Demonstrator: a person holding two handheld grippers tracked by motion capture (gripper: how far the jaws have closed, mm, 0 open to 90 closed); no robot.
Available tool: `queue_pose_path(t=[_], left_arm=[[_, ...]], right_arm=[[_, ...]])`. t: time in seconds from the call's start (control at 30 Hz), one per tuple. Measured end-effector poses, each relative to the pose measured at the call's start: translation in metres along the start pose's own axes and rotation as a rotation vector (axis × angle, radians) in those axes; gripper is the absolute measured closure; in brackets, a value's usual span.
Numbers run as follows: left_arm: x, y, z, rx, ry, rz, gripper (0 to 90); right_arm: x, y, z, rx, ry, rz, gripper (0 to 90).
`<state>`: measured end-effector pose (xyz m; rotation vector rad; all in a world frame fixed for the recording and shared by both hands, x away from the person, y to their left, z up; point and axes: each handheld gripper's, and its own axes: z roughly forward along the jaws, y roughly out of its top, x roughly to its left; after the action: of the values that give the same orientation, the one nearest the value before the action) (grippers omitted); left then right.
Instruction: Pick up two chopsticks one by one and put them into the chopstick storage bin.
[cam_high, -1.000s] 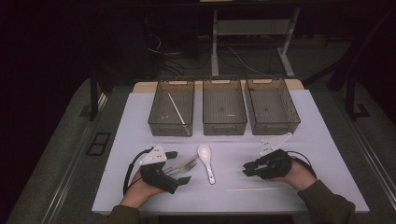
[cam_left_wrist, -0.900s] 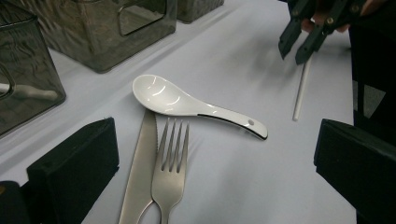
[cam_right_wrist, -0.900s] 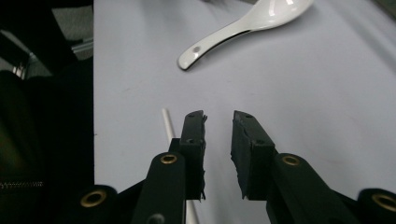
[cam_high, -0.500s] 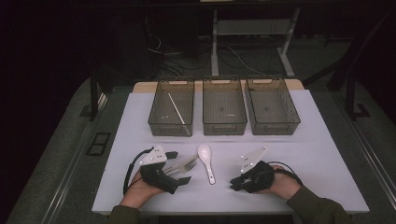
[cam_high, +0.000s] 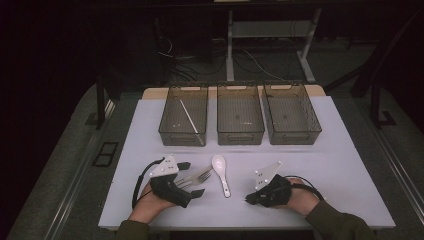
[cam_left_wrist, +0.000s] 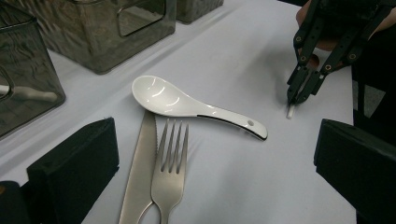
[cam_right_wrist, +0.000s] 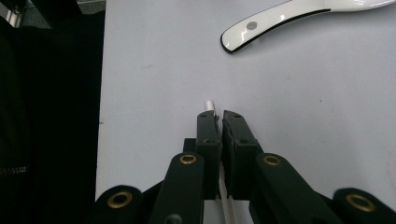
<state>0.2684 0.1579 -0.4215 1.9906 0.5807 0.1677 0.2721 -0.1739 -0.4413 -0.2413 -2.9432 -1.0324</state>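
One white chopstick (cam_high: 191, 120) binned; our right gripper (cam_right_wrist: 218, 115) has just closed, pinching the second thin white chopstick (cam_right_wrist: 208, 104); left gripper (cam_high: 192, 179) spread over steel fork (cam_left_wrist: 169, 172) and knife (cam_left_wrist: 140, 172), white ceramic spoon (cam_left_wrist: 187, 105) unsorted

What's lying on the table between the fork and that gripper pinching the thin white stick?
A white spoon lies between the fork and the right gripper, seen in the high view.

The right gripper (cam_high: 248, 199) has been carried leftward and down toward the near edge of the tabletop (cam_high: 350, 165), and its fingers have just been closed on the thin white stick (cam_right_wrist: 208, 104)
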Motion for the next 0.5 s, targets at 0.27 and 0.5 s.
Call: queue_pose_path(t=[0.27, 0.5], left_arm=[[0.000, 0.000, 0.000, 0.000, 0.001, 0.000, 0.0], [0.000, 0.000, 0.000, 0.000, 0.001, -0.001, 0.0]], right_arm=[[-0.017, 0.000, -0.011, -0.037, -0.053, 0.066, 85.9], [-0.046, 0.001, -0.014, -0.042, -0.149, 0.164, 86.1]])
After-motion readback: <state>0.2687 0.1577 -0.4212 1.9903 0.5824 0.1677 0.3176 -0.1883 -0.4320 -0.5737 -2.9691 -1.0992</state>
